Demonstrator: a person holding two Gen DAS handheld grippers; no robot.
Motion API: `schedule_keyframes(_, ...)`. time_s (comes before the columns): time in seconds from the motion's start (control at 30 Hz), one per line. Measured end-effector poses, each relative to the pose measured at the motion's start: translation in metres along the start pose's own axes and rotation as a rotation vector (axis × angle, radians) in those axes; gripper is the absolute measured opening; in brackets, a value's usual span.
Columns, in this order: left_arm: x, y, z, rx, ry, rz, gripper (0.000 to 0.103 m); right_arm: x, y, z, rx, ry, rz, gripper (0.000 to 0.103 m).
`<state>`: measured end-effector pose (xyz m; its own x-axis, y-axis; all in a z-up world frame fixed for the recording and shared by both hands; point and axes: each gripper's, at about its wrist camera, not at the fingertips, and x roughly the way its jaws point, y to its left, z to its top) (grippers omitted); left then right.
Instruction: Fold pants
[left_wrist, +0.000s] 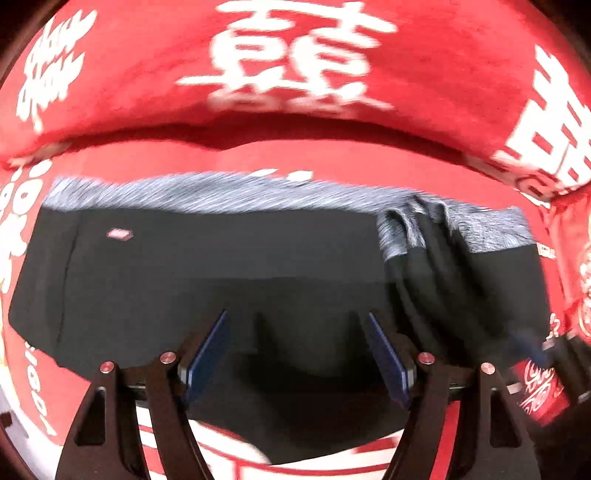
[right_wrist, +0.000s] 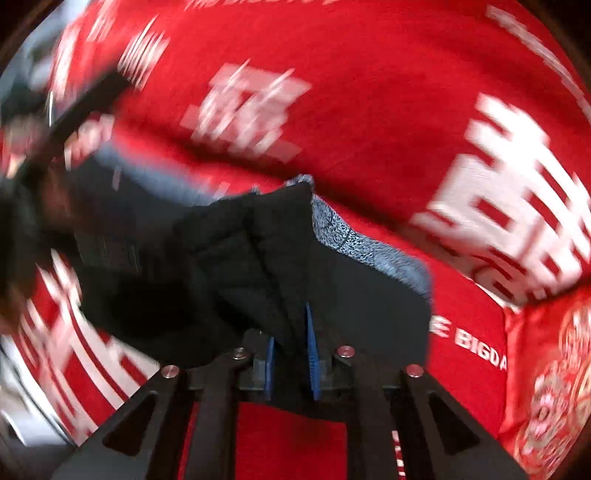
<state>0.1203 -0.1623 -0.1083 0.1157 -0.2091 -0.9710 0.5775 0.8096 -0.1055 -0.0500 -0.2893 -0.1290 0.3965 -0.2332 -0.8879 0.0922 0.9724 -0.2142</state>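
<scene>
At six o'clock, right gripper (right_wrist: 290, 343) clamps the limp, light pants (right_wrist: 258, 258); left gripper (left_wrist: 295, 332) gapes; grip the waistband (left_wrist: 221, 194).

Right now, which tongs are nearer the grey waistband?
Right. The right tongs are shut on a bunch of the pants just below the waistband. The left tongs are open over the black fabric, farther from the band.
</scene>
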Motion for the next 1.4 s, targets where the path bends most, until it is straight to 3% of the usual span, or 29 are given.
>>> schedule_keyframes(0.03,0.001,0.007,-0.002,-0.003,0.005,0.007,0.076,0.013,0.022,-0.003,-0.088,0.041,-0.068,0.023)
schedule_keyframes(0.1,0.001,0.014,-0.008,-0.003,0.011,0.005,0.076,0.017,0.049,-0.010,-0.220,0.040,-0.200,0.027)
schedule_keyframes(0.2,-0.002,0.012,-0.008,0.008,0.016,-0.012,0.076,0.002,0.051,-0.014,-0.200,0.027,-0.164,0.033)
schedule_keyframes(0.27,-0.006,0.006,-0.002,0.020,0.021,-0.045,0.076,-0.013,0.028,-0.012,-0.048,0.045,-0.033,0.036)
schedule_keyframes(0.33,-0.015,-0.006,0.001,0.048,0.022,-0.100,0.076,-0.023,-0.013,-0.012,0.205,0.057,0.120,0.036)
schedule_keyframes(0.47,-0.022,-0.044,0.009,0.134,0.041,-0.203,0.076,-0.009,-0.104,-0.043,0.839,0.086,0.414,0.036)
schedule_keyframes(0.5,-0.021,-0.055,0.011,0.151,0.046,-0.230,0.076,-0.005,-0.114,-0.053,0.939,0.085,0.469,0.036)
schedule_keyframes(0.57,-0.014,-0.071,0.015,0.176,0.077,-0.266,0.076,0.006,-0.129,-0.067,1.077,0.076,0.573,0.036)
schedule_keyframes(0.73,0.015,-0.091,0.017,0.177,0.159,-0.278,0.076,0.025,-0.133,-0.097,1.280,0.109,0.692,0.036)
schedule_keyframes(0.8,0.021,-0.091,0.017,0.167,0.170,-0.287,0.074,0.026,-0.132,-0.104,1.325,0.105,0.720,0.036)
schedule_keyframes(0.83,0.022,-0.092,0.016,0.171,0.170,-0.286,0.065,0.026,-0.132,-0.107,1.338,0.112,0.731,0.036)
schedule_keyframes(0.97,0.019,-0.094,0.012,0.193,0.158,-0.275,0.065,0.023,-0.130,-0.118,1.407,0.108,0.769,0.036)
schedule_keyframes(1.13,0.018,-0.093,0.014,0.183,0.146,-0.265,0.059,0.038,-0.138,-0.114,1.443,0.107,0.753,0.035)
schedule_keyframes(1.2,0.010,-0.090,0.014,0.166,0.135,-0.271,0.059,0.043,-0.139,-0.116,1.479,0.114,0.778,0.005)
schedule_keyframes(1.3,-0.011,-0.087,0.008,0.177,0.092,-0.269,0.059,0.023,-0.141,-0.102,1.411,0.053,0.808,0.005)
schedule_keyframes(1.4,-0.007,-0.082,-0.005,0.180,0.107,-0.221,0.059,0.011,-0.129,-0.092,1.300,0.101,0.794,0.005)
